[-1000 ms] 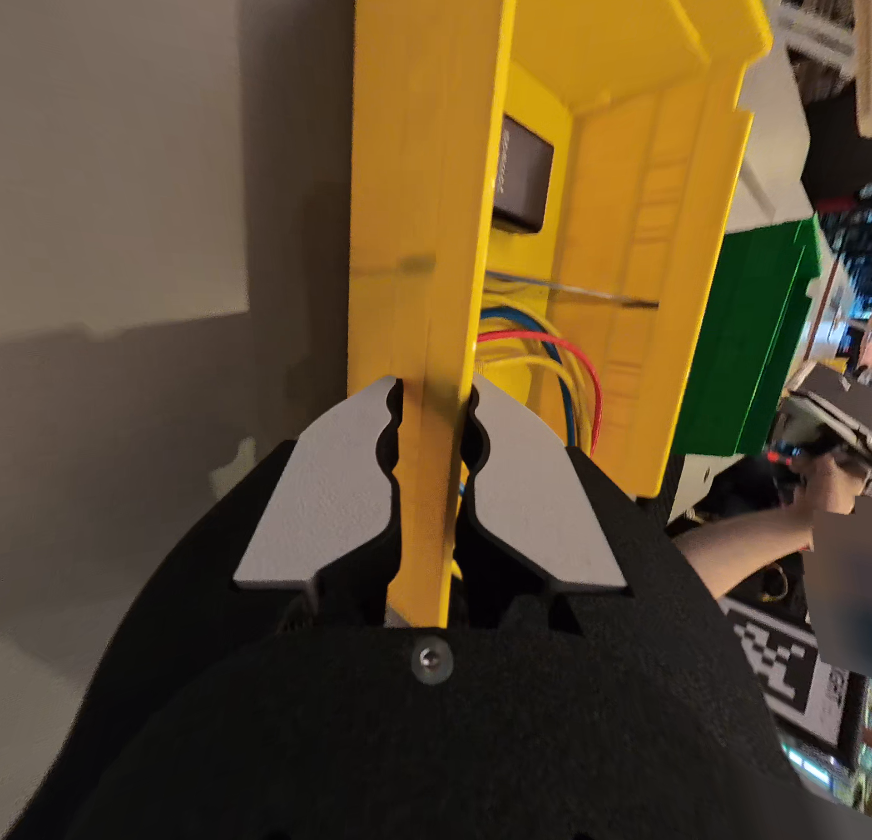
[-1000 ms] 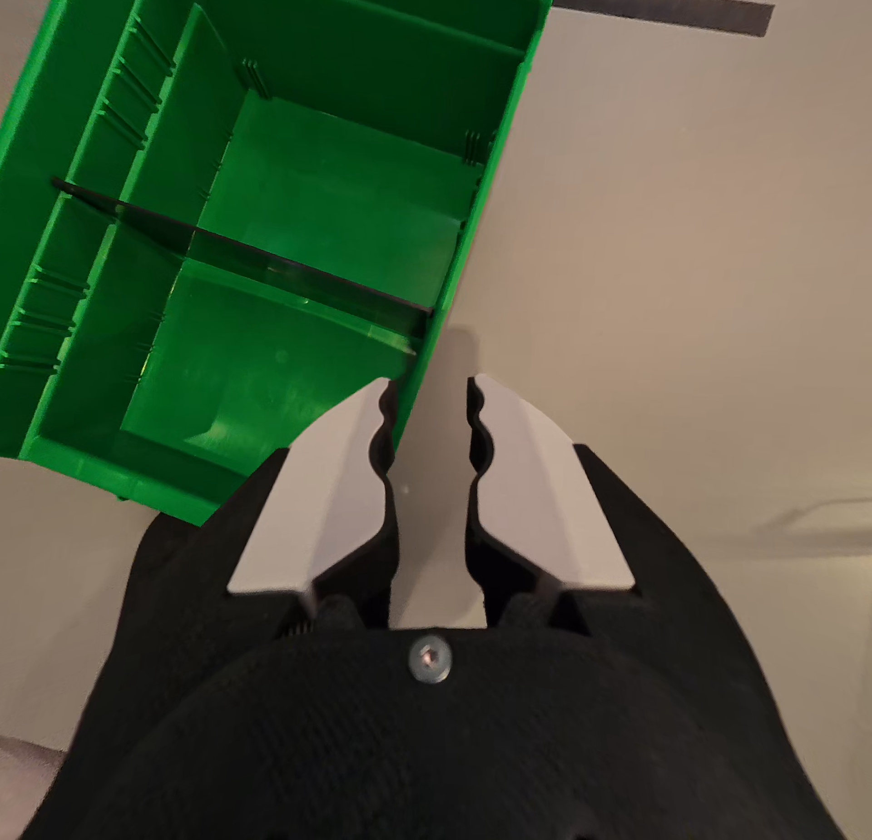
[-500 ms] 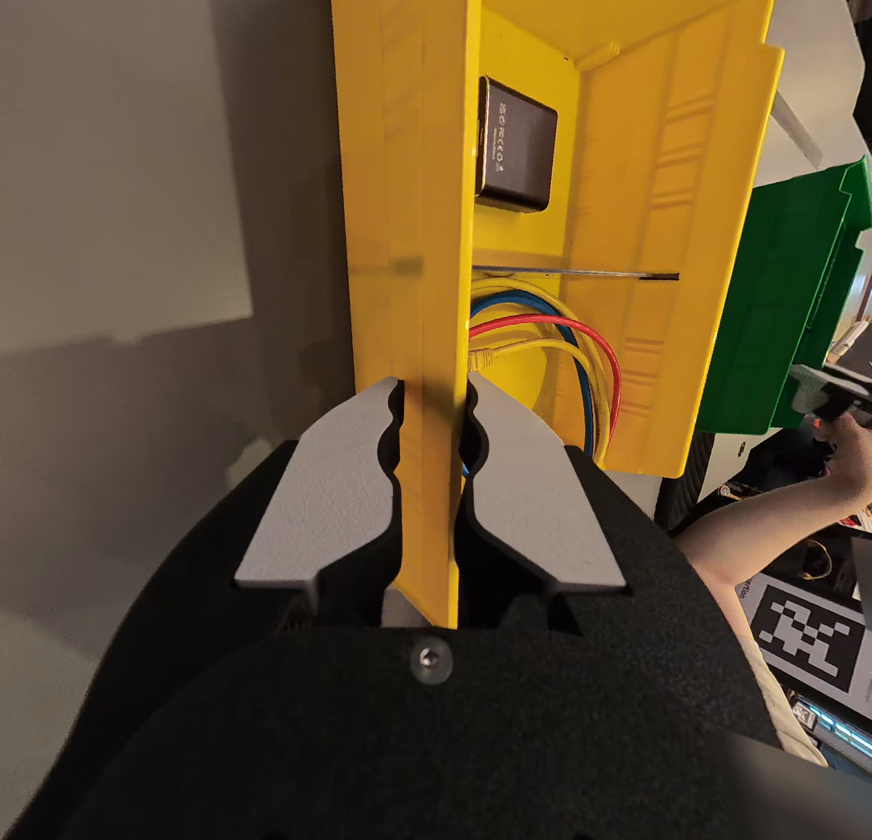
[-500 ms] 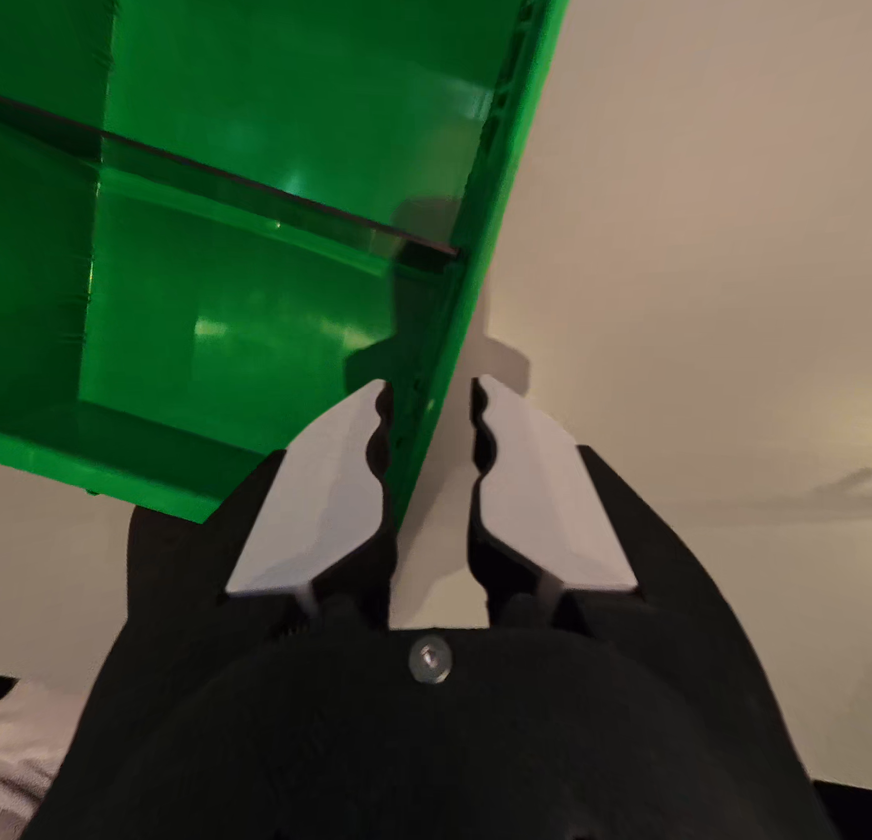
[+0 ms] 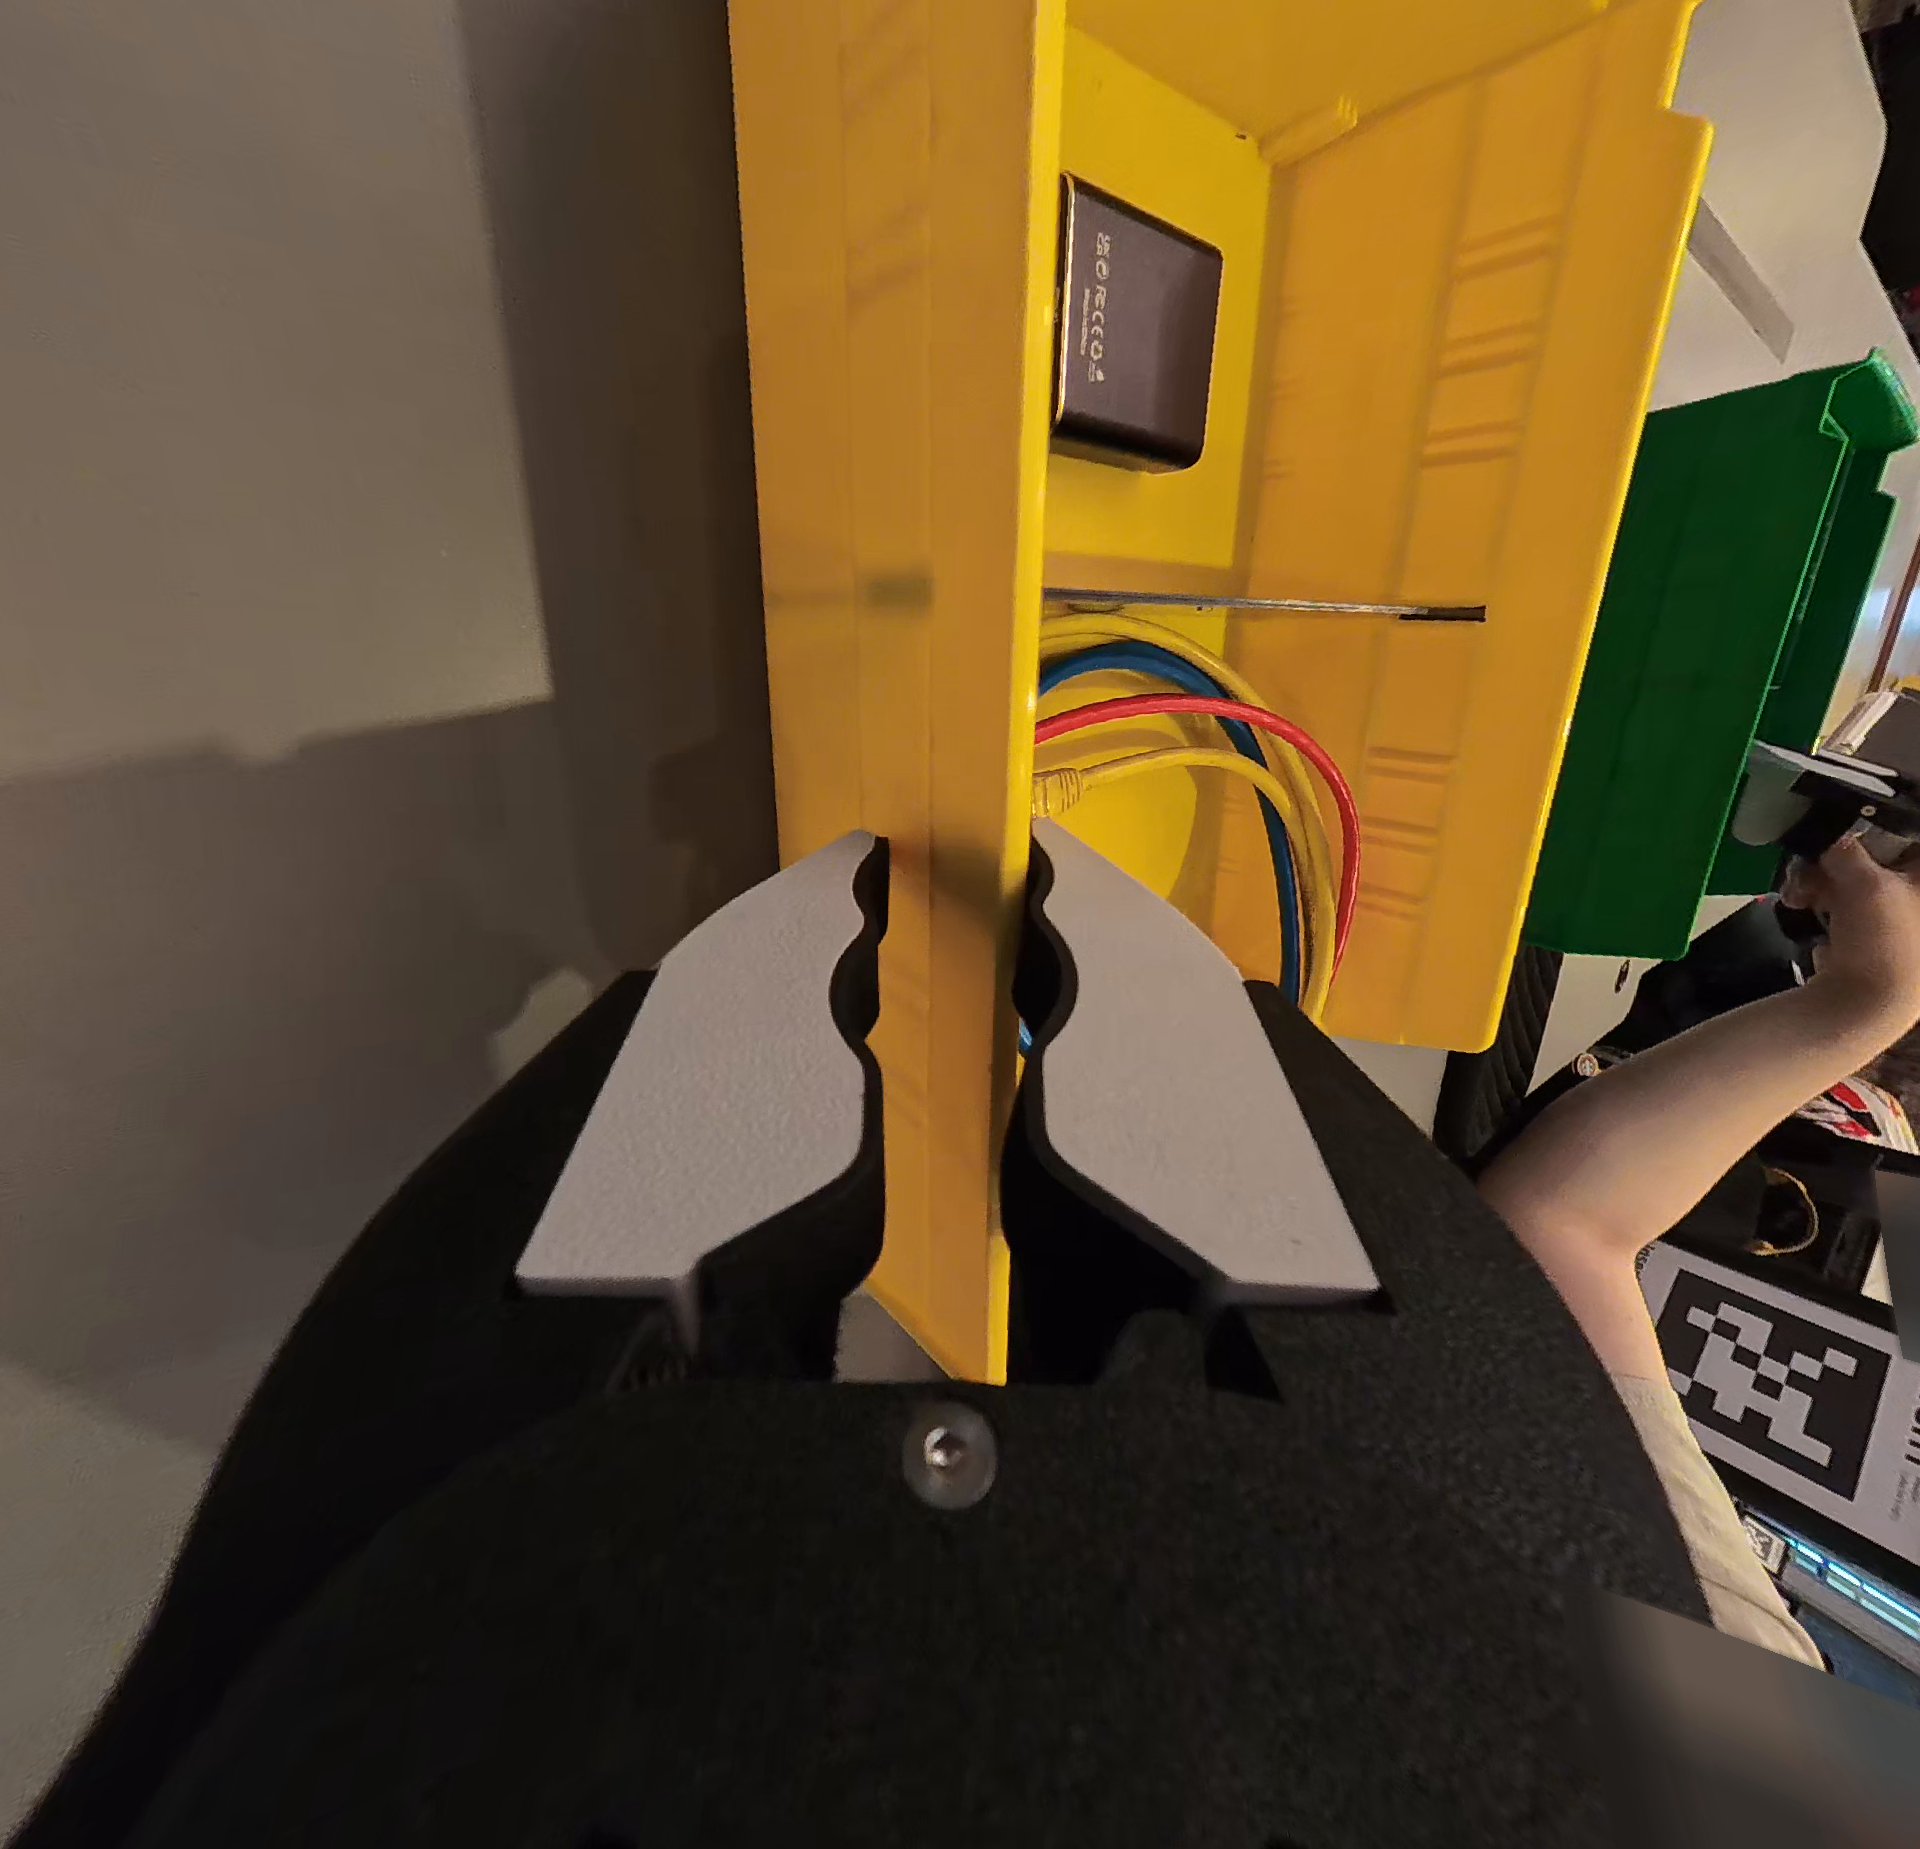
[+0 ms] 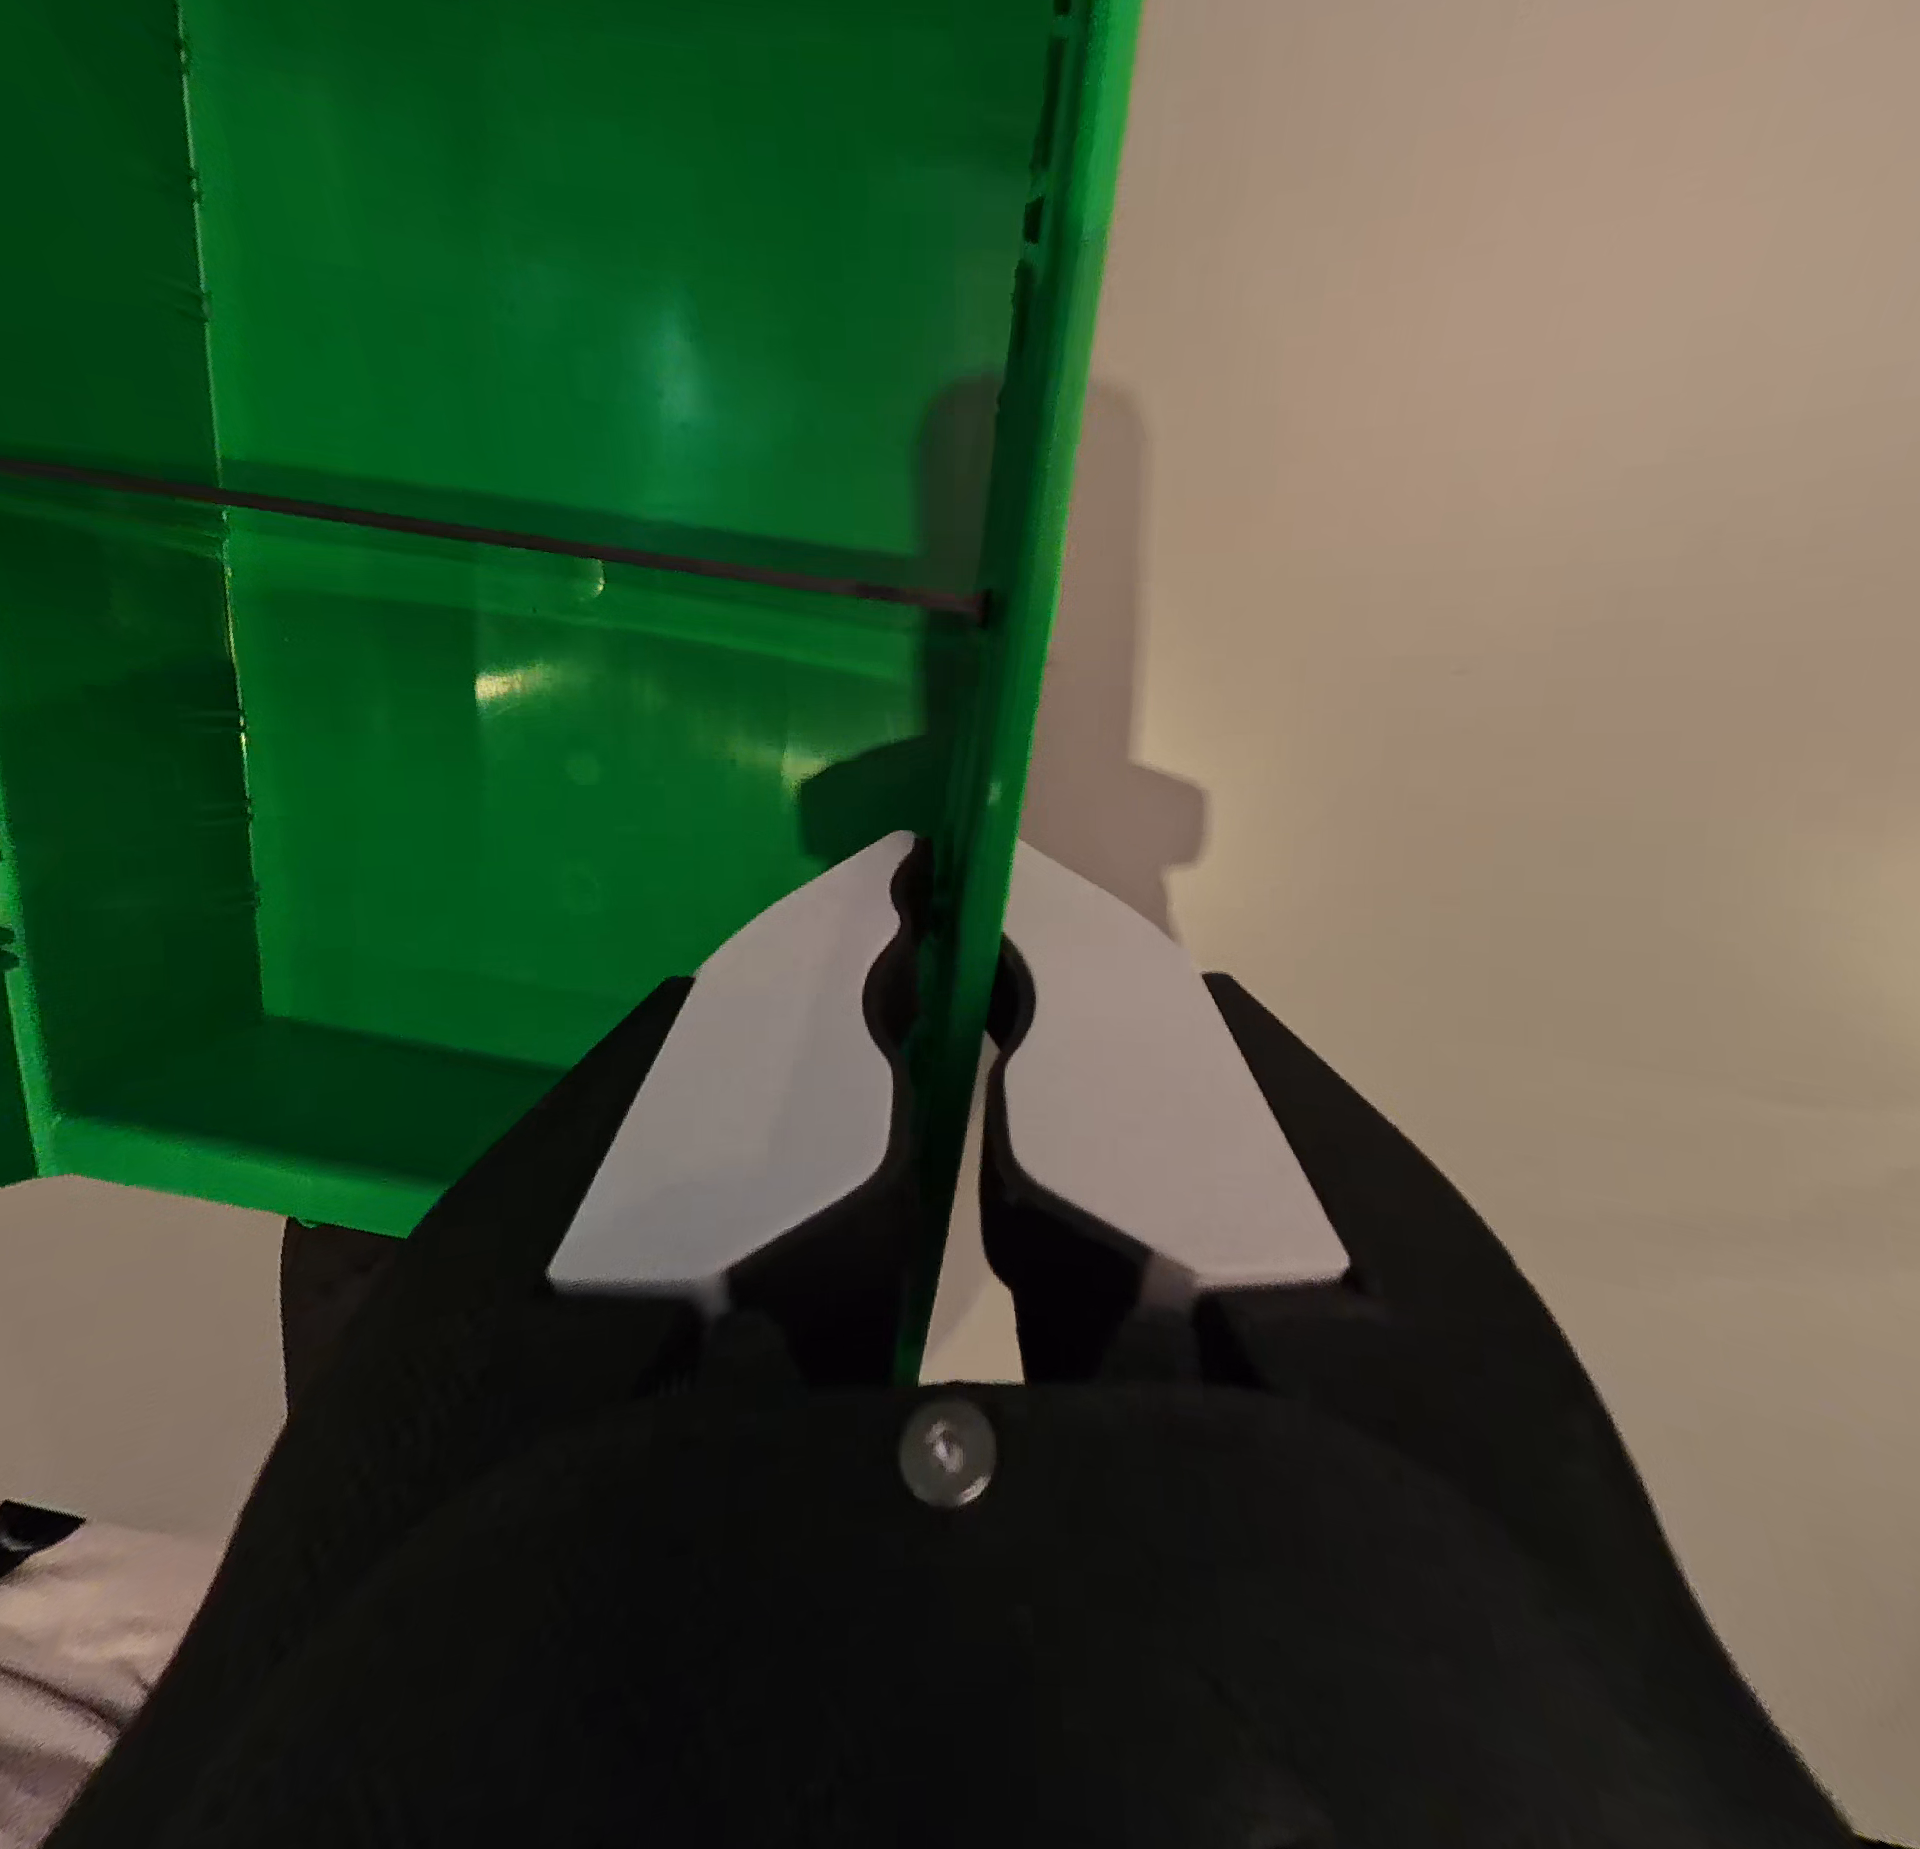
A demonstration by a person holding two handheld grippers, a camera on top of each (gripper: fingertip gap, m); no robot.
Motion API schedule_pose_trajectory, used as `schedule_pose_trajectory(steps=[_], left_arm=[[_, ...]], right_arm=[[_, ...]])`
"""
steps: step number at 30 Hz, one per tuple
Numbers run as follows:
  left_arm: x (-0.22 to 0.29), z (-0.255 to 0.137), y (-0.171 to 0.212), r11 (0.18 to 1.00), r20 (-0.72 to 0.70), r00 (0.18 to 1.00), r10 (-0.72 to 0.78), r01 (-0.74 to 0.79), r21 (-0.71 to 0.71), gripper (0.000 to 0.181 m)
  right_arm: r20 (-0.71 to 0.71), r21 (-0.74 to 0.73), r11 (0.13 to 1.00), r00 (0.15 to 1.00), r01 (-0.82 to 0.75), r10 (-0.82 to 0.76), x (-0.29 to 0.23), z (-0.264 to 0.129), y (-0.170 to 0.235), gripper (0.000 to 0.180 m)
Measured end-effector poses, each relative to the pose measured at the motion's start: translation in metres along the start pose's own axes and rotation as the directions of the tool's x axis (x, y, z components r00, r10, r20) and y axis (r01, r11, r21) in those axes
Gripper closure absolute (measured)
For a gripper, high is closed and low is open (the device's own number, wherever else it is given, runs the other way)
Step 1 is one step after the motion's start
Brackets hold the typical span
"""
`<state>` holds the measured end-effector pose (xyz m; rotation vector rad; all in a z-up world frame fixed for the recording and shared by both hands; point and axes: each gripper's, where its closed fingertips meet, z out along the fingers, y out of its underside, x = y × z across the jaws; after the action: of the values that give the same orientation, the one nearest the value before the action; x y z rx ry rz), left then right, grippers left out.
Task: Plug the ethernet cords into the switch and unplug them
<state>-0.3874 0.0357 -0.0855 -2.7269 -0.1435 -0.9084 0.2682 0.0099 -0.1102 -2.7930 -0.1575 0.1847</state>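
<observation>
though beside green bin, yellow bin

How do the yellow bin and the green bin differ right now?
The yellow bin holds a dark switch and coiled cords; the green bin looks empty. The left hand-held gripper clamps the yellow bin's wall, the right hand-held gripper the green one's. Both have a thin divider.
</observation>
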Motion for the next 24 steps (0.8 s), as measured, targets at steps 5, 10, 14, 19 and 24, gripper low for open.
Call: schedule_pose_trajectory(steps=[5,10,14,19,24], left_arm=[[0.0002,0.0003,-0.0006,1.000,-0.003,1.000,0.007,-0.007,0.001,0.160],[0.0003,0.0004,-0.0008,1.000,-0.014,1.000,0.003,-0.003,0.005,0.160],[0.0003,0.0008,-0.0021,1.000,-0.020,1.000,0.004,-0.004,0.008,0.159],[0.0003,0.0007,-0.0019,1.000,-0.025,1.000,0.004,-0.004,0.008,0.159],[0.0002,0.0006,-0.0019,1.000,-0.031,1.000,0.001,-0.001,0.009,0.159]], right_arm=[[0.038,0.033,0.998,0.998,-0.060,0.059,0.0003,0.0000,-0.0007,0.171],[0.049,0.063,0.988,0.990,-0.139,0.136,0.0071,-0.0010,-0.0004,0.172],[0.042,0.066,0.982,0.984,-0.178,0.176,0.0088,-0.0022,0.0025,0.171],[0.048,0.065,0.978,0.980,-0.198,0.195,0.0090,-0.0025,0.0036,0.171],[0.039,0.053,0.979,0.980,-0.199,0.197,0.0093,-0.0022,0.0040,0.171]])
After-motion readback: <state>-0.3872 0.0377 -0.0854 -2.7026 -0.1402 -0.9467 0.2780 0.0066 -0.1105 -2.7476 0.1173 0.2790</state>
